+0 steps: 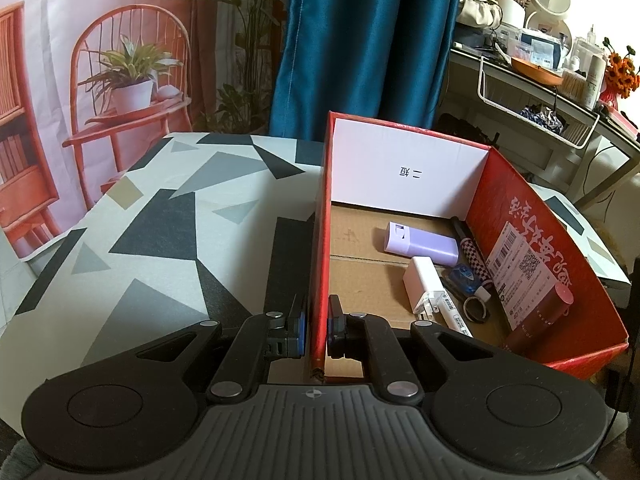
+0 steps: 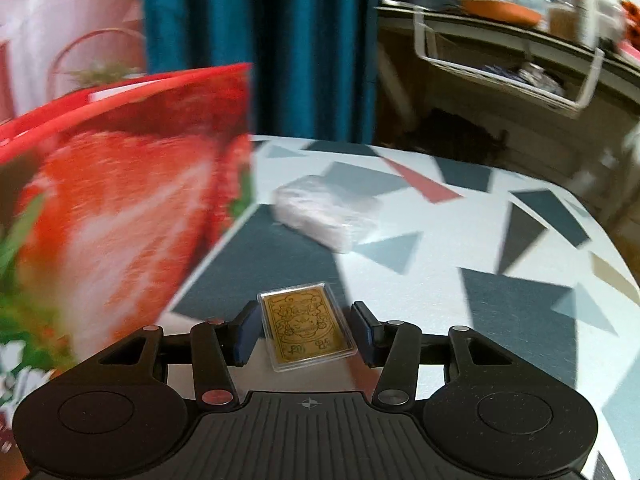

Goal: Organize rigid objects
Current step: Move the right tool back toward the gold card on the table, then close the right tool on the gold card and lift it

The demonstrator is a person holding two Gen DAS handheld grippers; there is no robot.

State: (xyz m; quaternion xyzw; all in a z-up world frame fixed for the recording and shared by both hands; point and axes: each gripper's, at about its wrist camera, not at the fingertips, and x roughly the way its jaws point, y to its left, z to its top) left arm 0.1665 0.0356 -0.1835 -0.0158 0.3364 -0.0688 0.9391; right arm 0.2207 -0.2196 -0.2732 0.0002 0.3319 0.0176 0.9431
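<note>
My left gripper (image 1: 318, 320) is shut on the left wall of the red cardboard box (image 1: 320, 216), one pad outside and one inside. In the box lie a purple case (image 1: 420, 240), a white charger (image 1: 422, 284), a checkered pen (image 1: 472, 252), a blue tape dispenser (image 1: 464, 278) and a dark red tube (image 1: 540, 316). A gold card in a clear case (image 2: 306, 326) lies flat on the tablecloth between the fingers of my right gripper (image 2: 306, 332). That gripper is open, with a narrow gap at each pad.
The box's strawberry-printed outer side (image 2: 120, 208) rises close on the left of the right gripper. A white wrapped pack (image 2: 328, 212) lies further out on the patterned tablecloth (image 2: 480, 240). A teal curtain (image 1: 368, 40) and a cluttered shelf (image 1: 540, 68) stand behind the table.
</note>
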